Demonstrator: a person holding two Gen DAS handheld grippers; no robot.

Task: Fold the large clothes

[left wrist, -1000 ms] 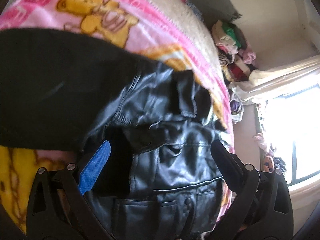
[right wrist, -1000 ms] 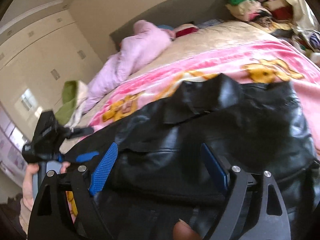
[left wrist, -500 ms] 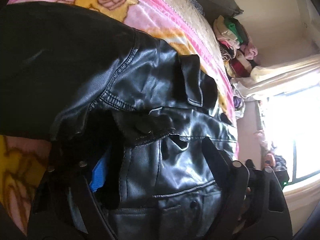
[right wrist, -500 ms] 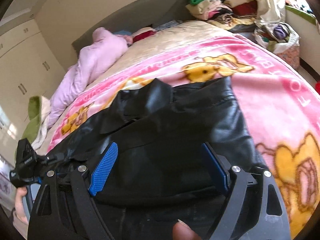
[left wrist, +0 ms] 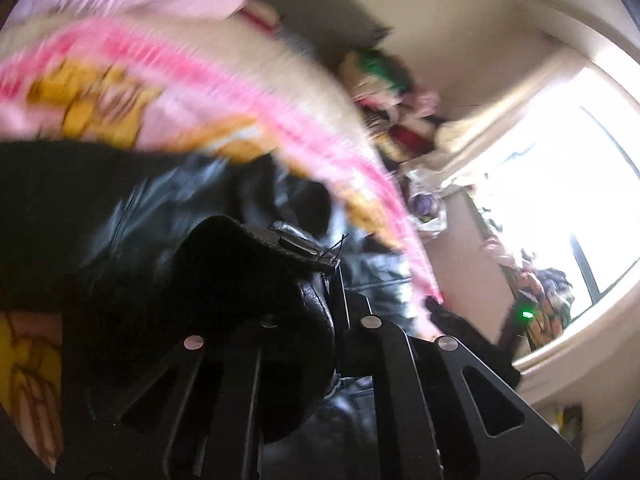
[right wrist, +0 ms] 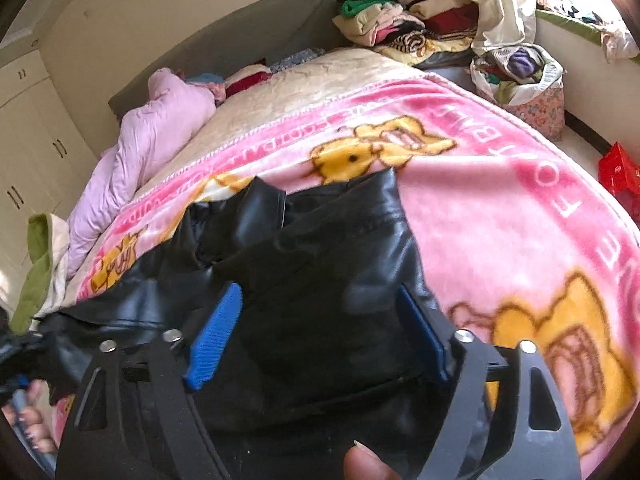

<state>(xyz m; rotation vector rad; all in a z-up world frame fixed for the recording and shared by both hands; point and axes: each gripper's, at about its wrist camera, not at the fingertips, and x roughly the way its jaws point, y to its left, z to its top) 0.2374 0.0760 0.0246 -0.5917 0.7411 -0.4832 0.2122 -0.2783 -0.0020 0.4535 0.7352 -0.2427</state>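
A black leather jacket (right wrist: 320, 240) lies spread on a pink cartoon blanket (right wrist: 500, 208) on the bed. My left gripper (left wrist: 326, 276) is shut on a bunched fold of the jacket (left wrist: 140, 220), which bulges dark over its fingers; this view is blurred by motion. My right gripper (right wrist: 320, 320) hovers over the jacket's right part, near its edge. Its jaws are closing, and the blue pads (right wrist: 216, 340) stand either side of the dark cloth without pressing on it. A thumb (right wrist: 364, 464) shows at the bottom edge.
A pale pink quilt (right wrist: 160, 132) lies bunched at the bed's far left. Piled clothes (right wrist: 400, 20) and a stuffed bag (right wrist: 520, 76) sit beyond the bed's right corner, and a red box (right wrist: 620, 172) is on the floor. The window (left wrist: 560, 200) glares bright.
My left gripper went from wide open to shut on a jacket fold and rose with it. My right gripper slid right across the jacket, and its jaws narrowed a little.
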